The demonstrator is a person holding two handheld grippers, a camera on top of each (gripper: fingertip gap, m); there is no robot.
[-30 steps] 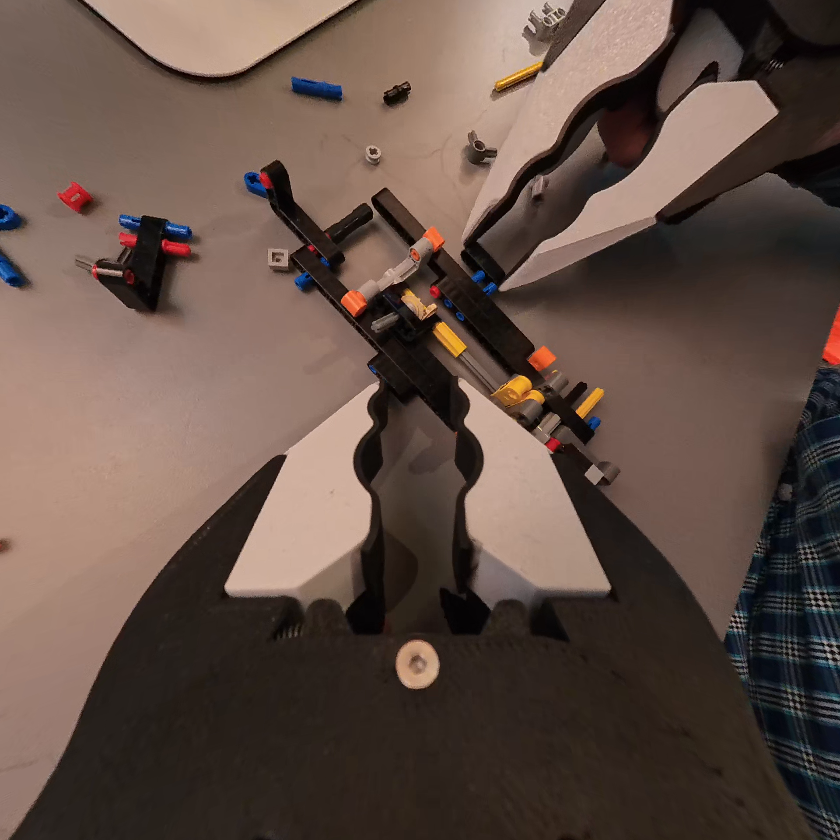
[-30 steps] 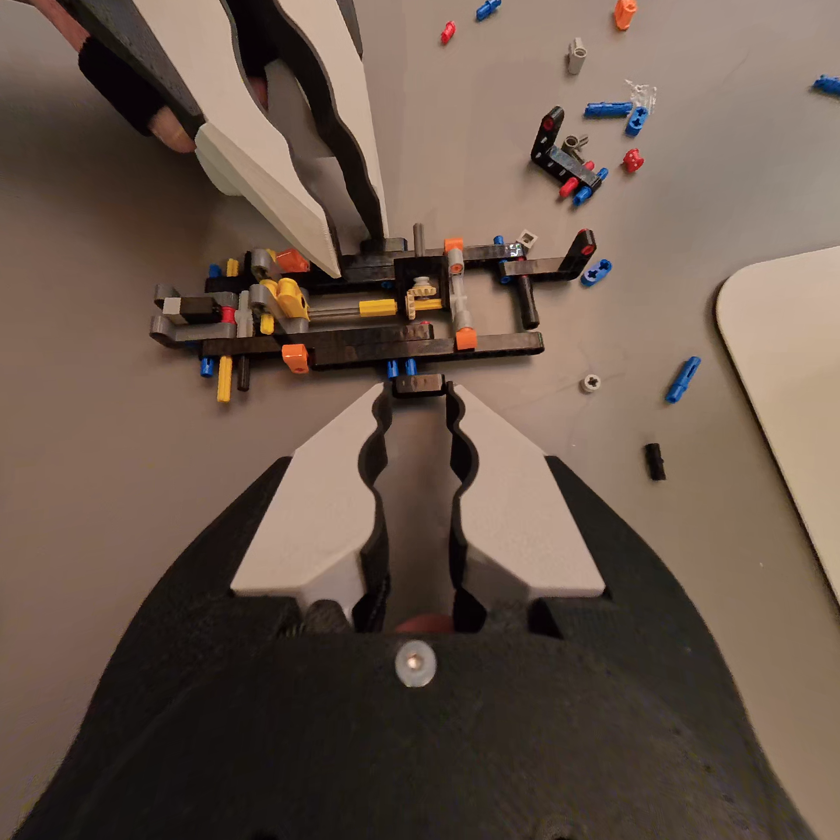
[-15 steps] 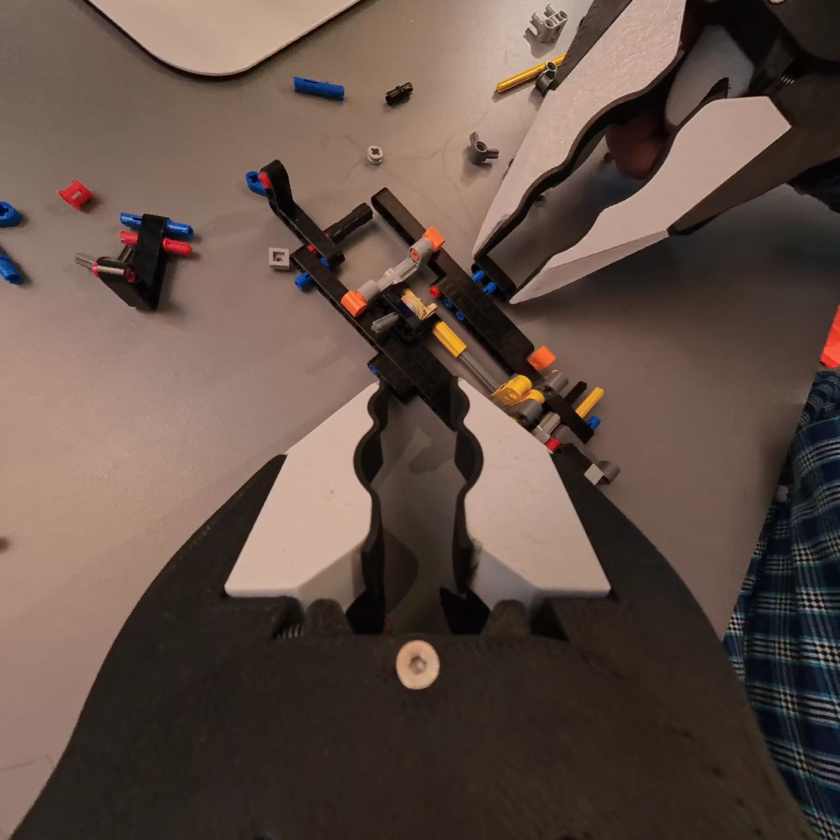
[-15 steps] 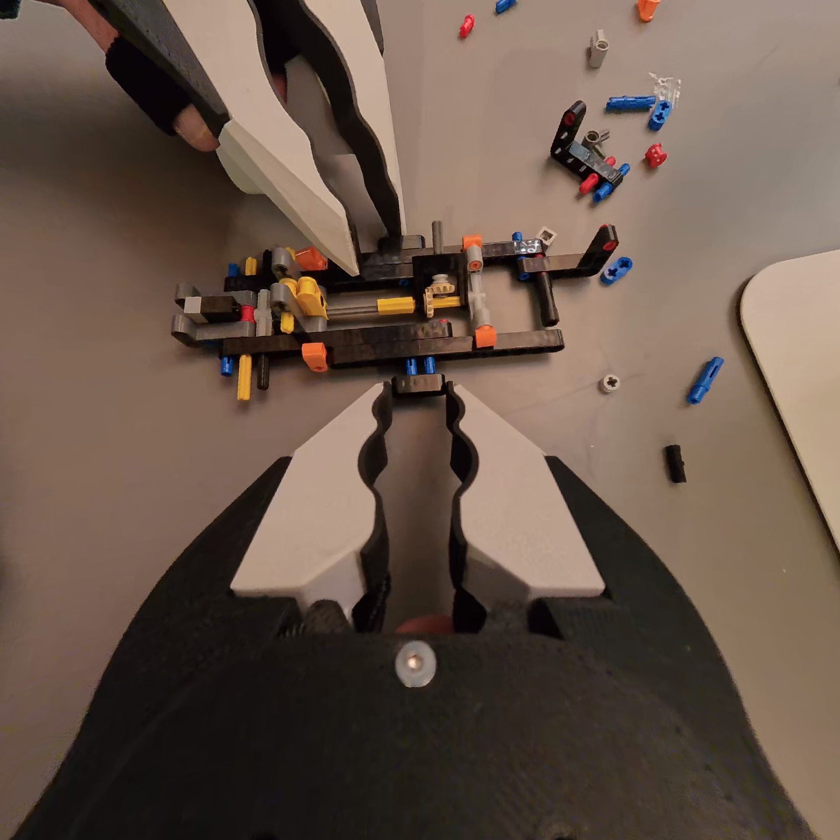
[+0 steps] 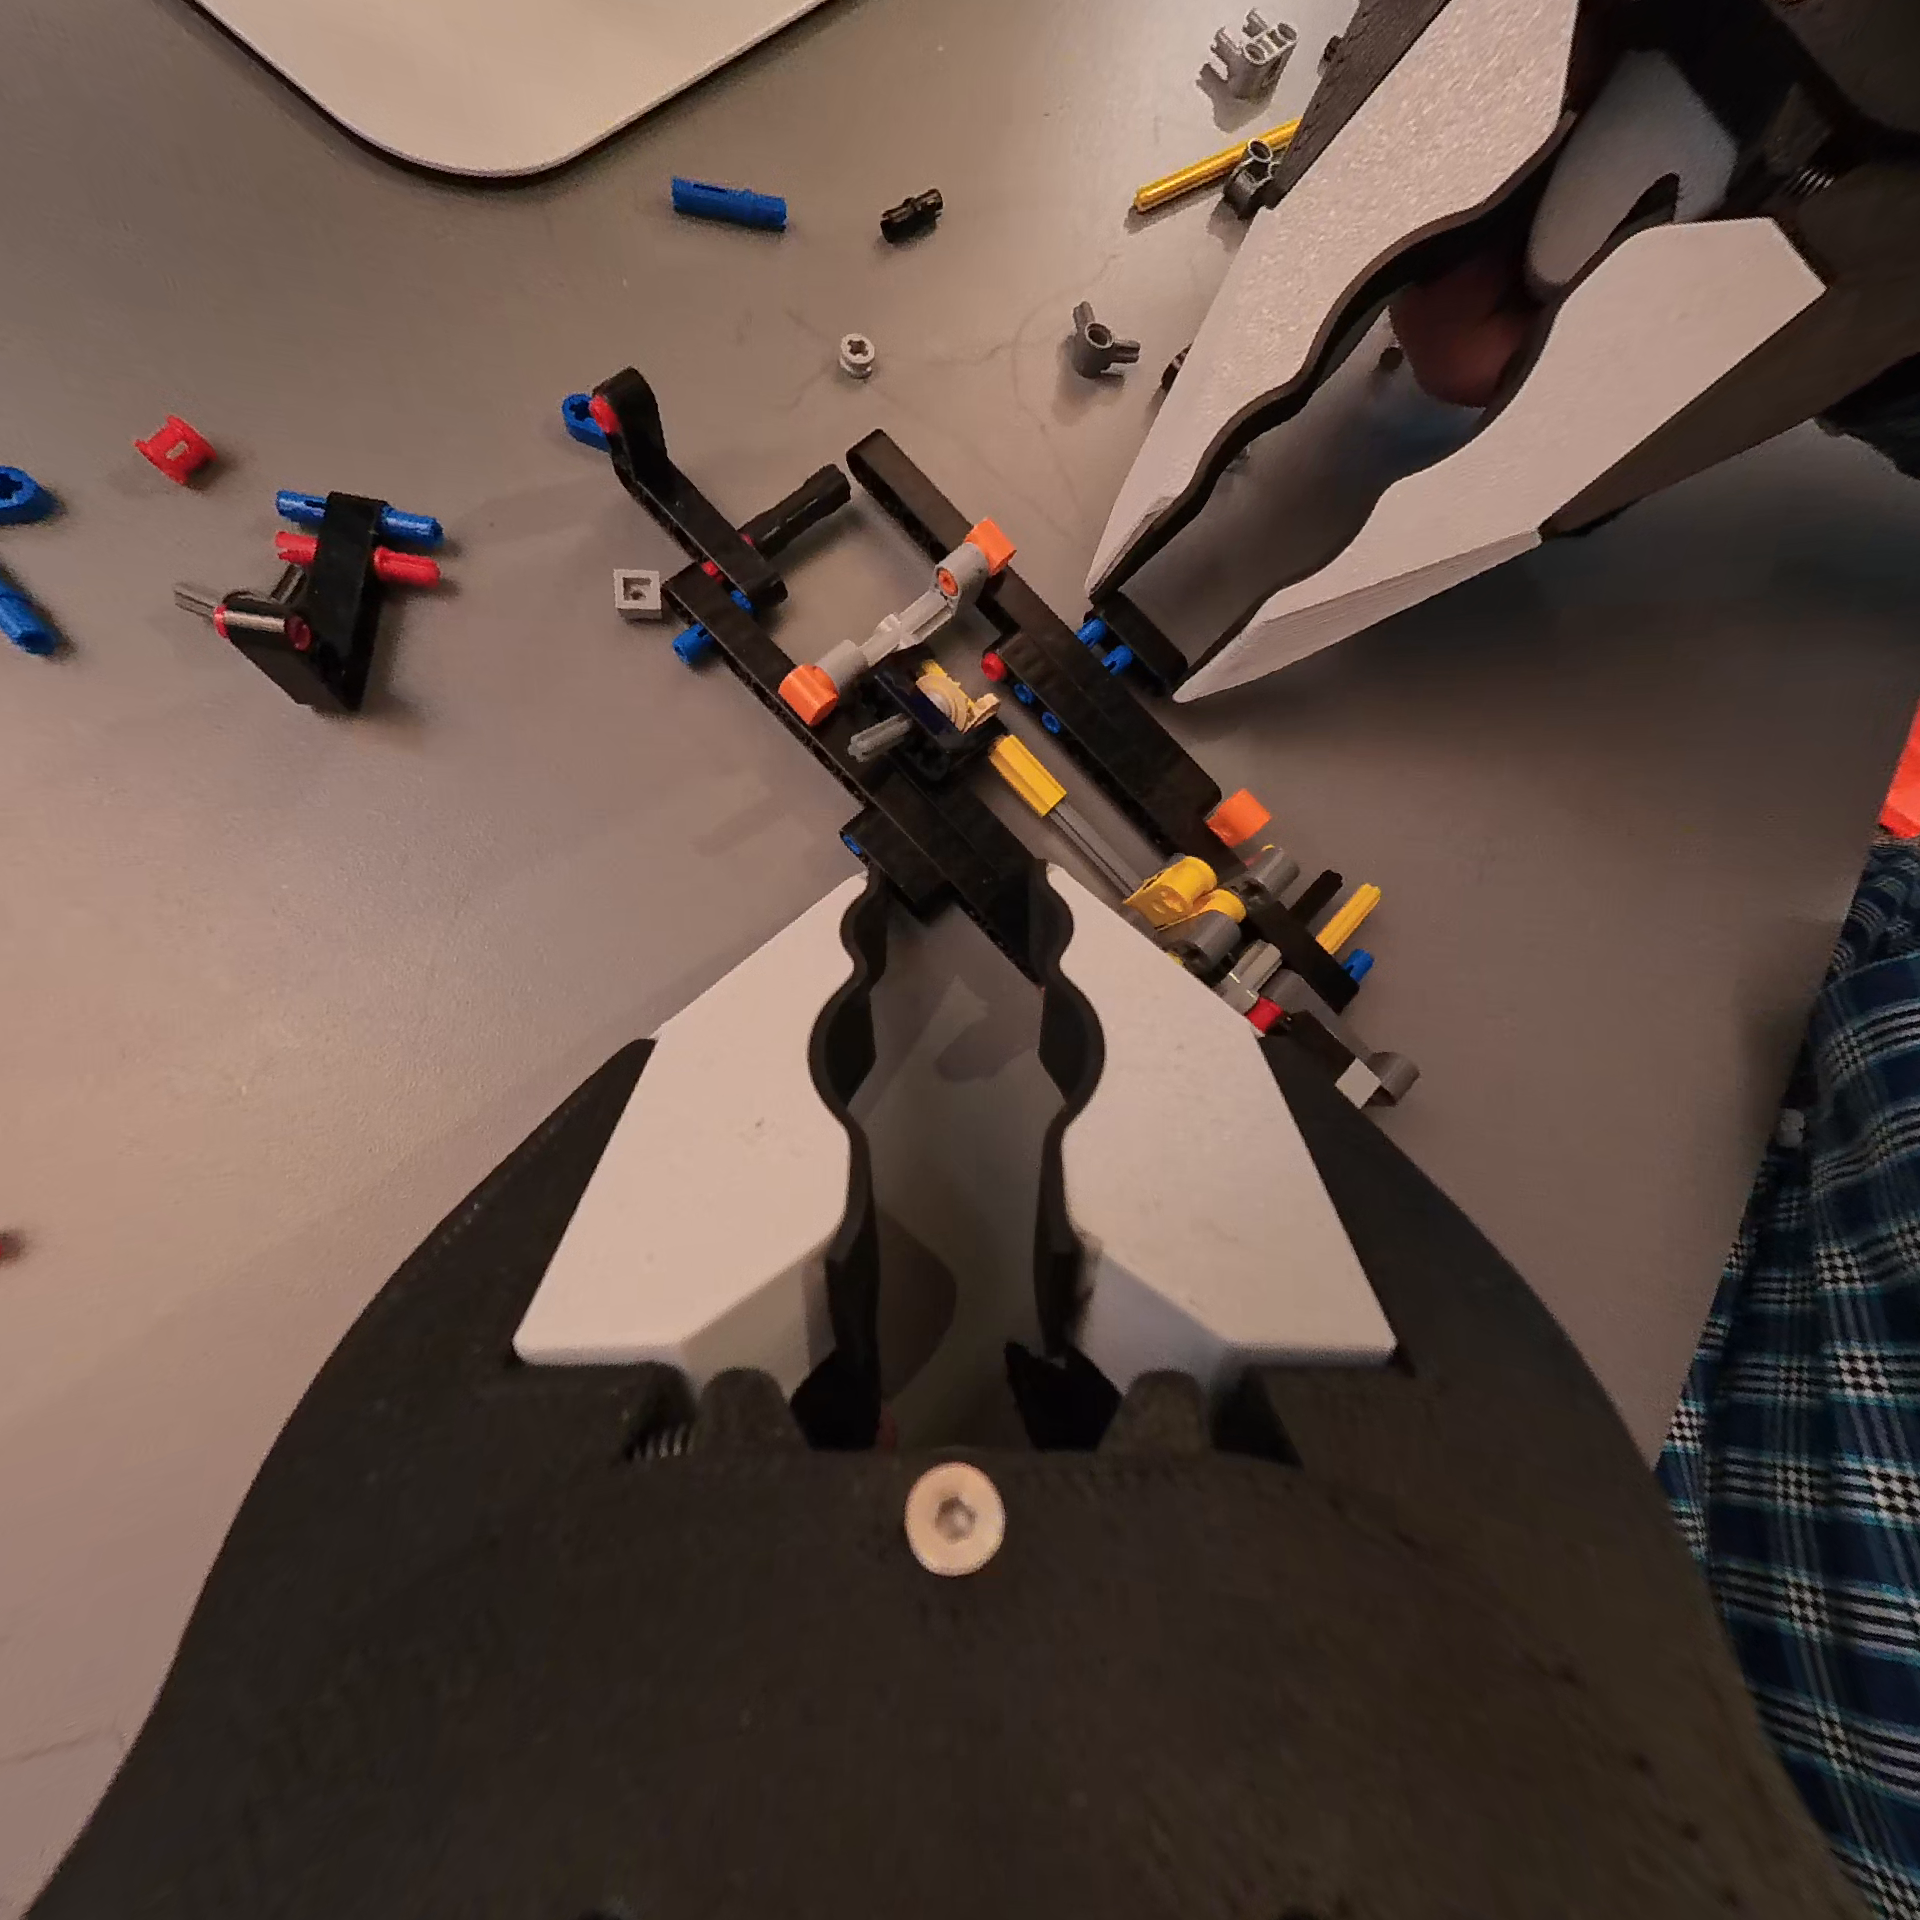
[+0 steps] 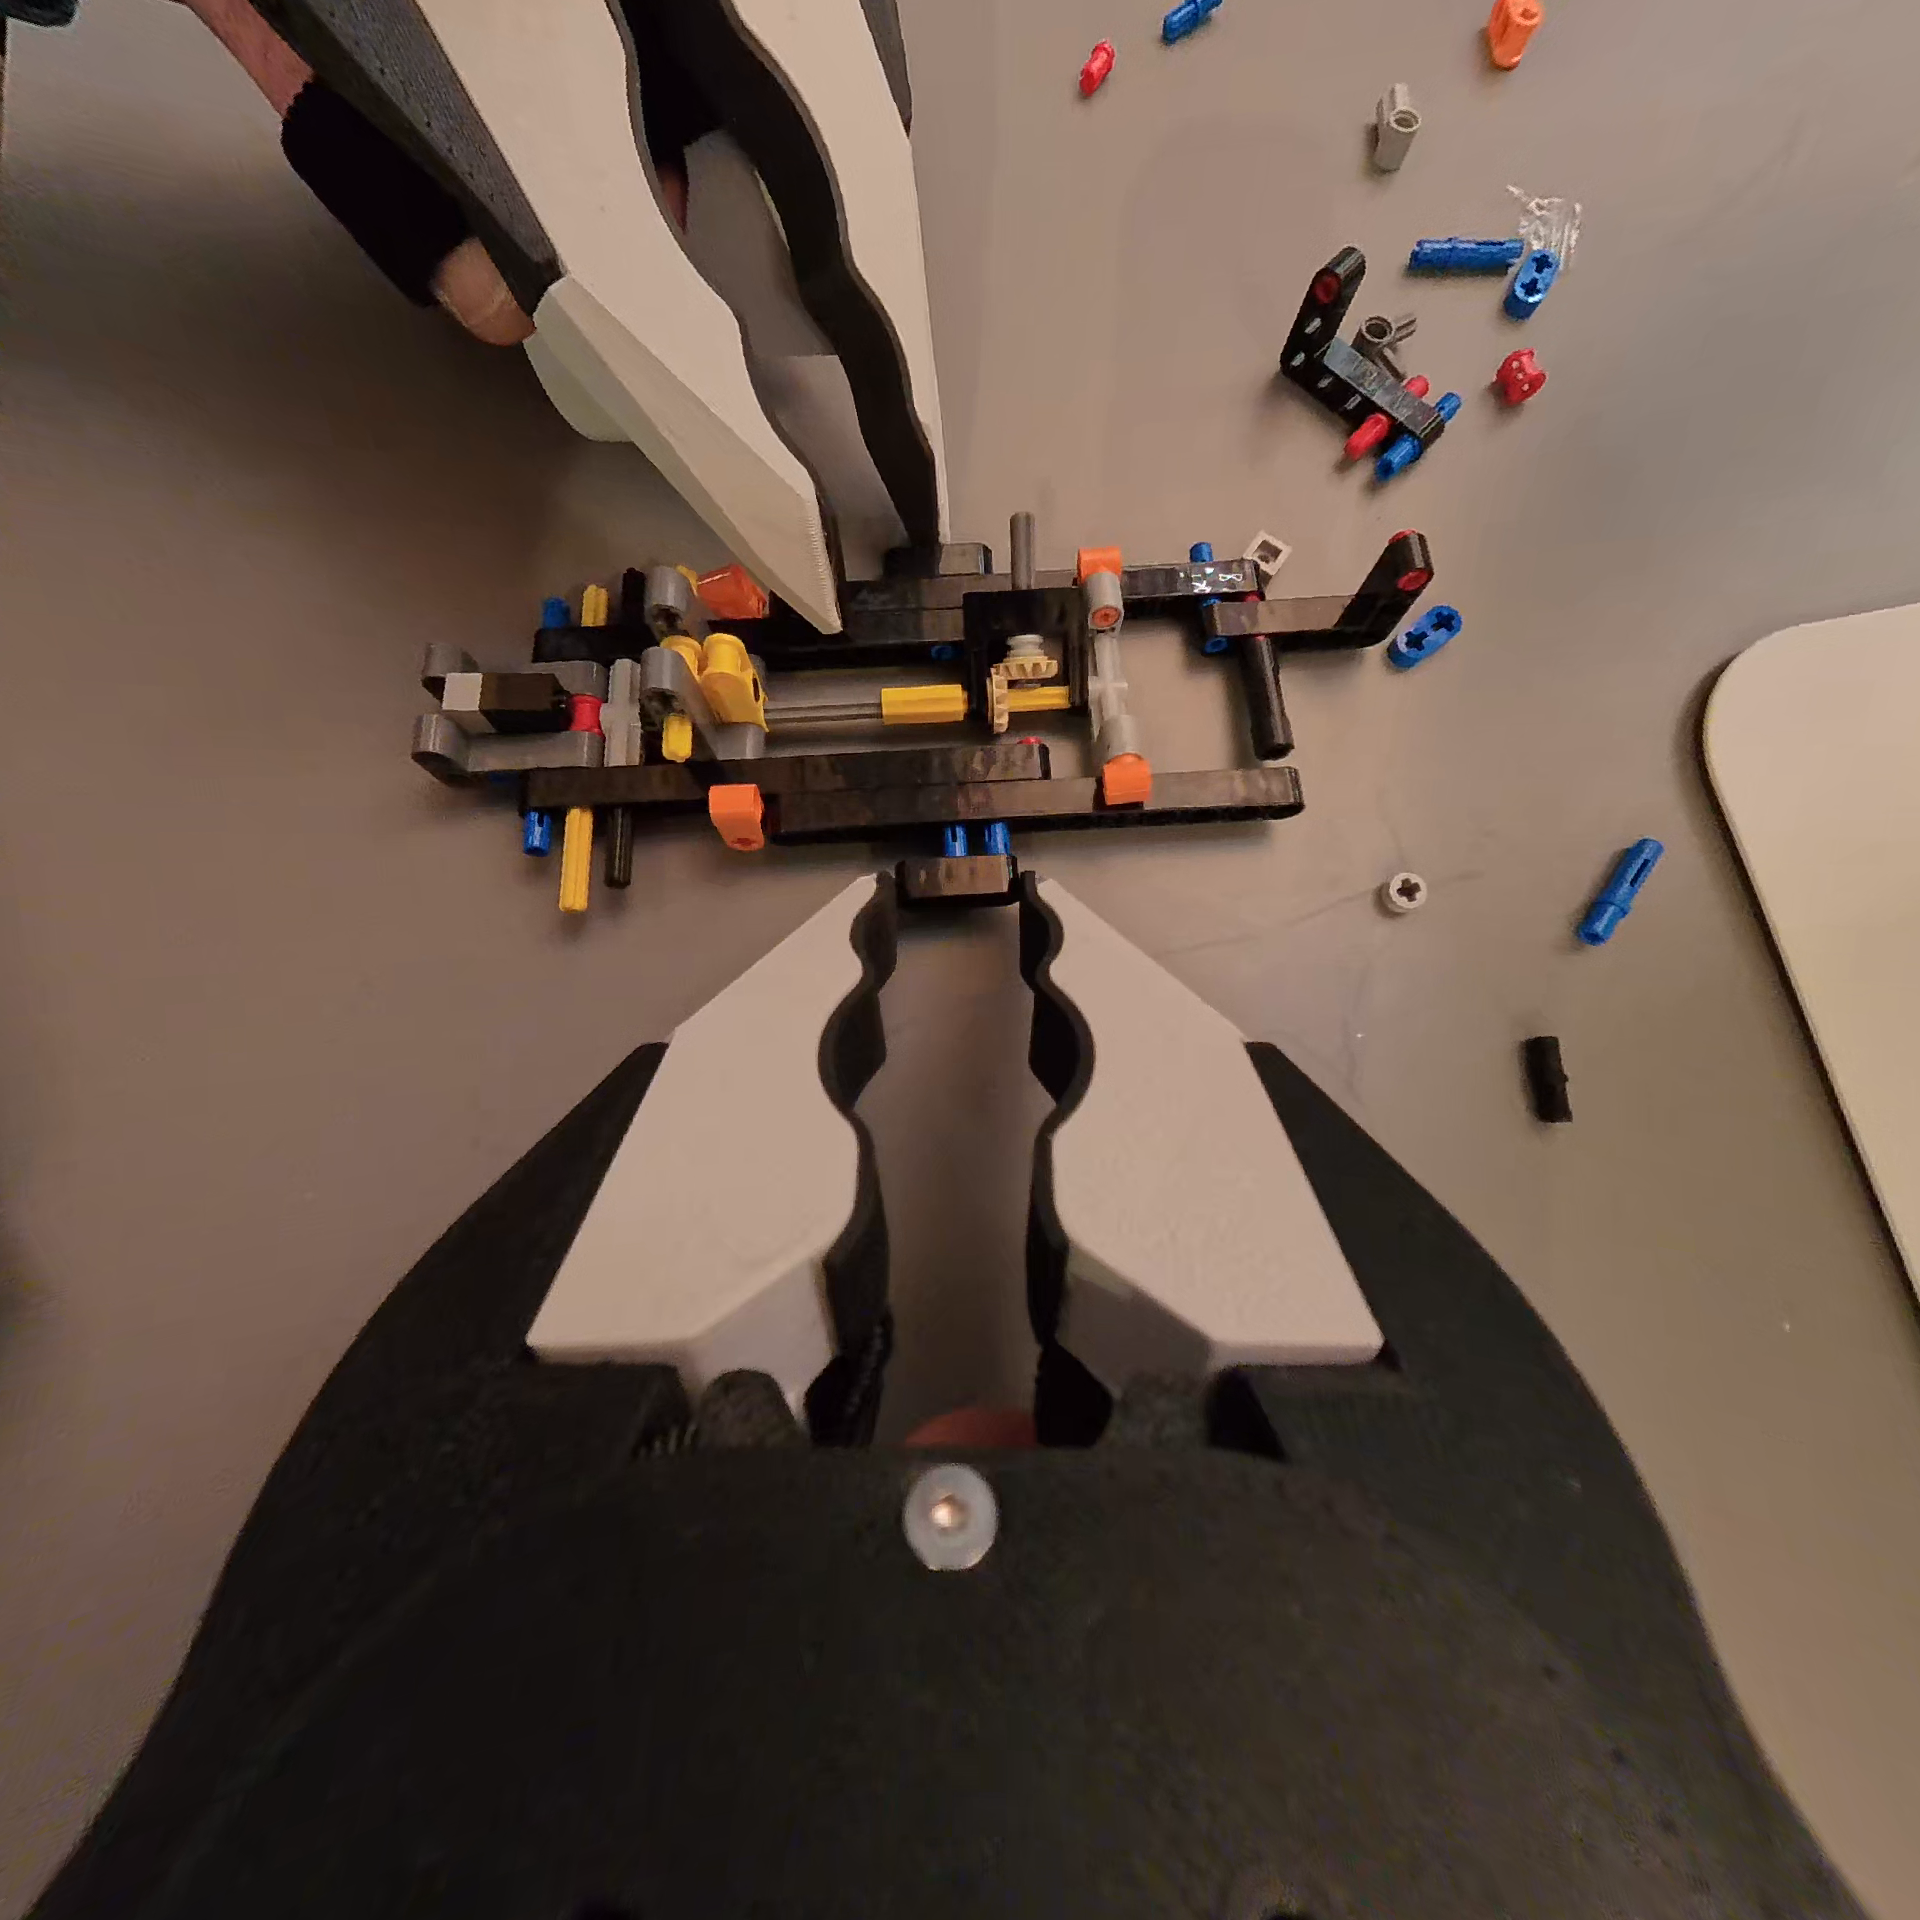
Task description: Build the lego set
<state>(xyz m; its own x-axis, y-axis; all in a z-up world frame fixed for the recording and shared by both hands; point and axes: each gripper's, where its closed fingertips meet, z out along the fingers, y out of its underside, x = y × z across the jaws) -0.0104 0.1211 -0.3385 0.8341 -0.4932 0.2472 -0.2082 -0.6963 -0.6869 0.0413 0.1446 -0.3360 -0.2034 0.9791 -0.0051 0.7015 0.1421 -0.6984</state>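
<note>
Tongs of the left hand [image 5: 951, 899] show at the bottom of the left wrist view, clenched on the near black beam of the lego frame [image 5: 966, 727]. The frame lies flat on the grey counter [image 5: 416, 987], its long axis running slantwise from upper left to lower right. Across it, the right tongs [image 5: 1138, 644] come in from the upper right and pinch a short black piece [image 5: 1143, 639] against two blue pins [image 5: 1101, 644] on the far beam.

From the right wrist view, the right tongs [image 6: 956, 883] point straight ahead, closed on the short black piece [image 6: 956, 878], which sits just beside the frame [image 6: 935, 707], the blue pins [image 6: 971, 836] bridging the small gap. Here the frame's long axis lies crosswise, square to the tongs. The left tongs [image 6: 883, 566] bear on the opposite beam from above.

Judging by this, the coming push runs straight forward, across the frame's length, with the left tongs bracing against it. The right hand is nearer the piece.
</note>
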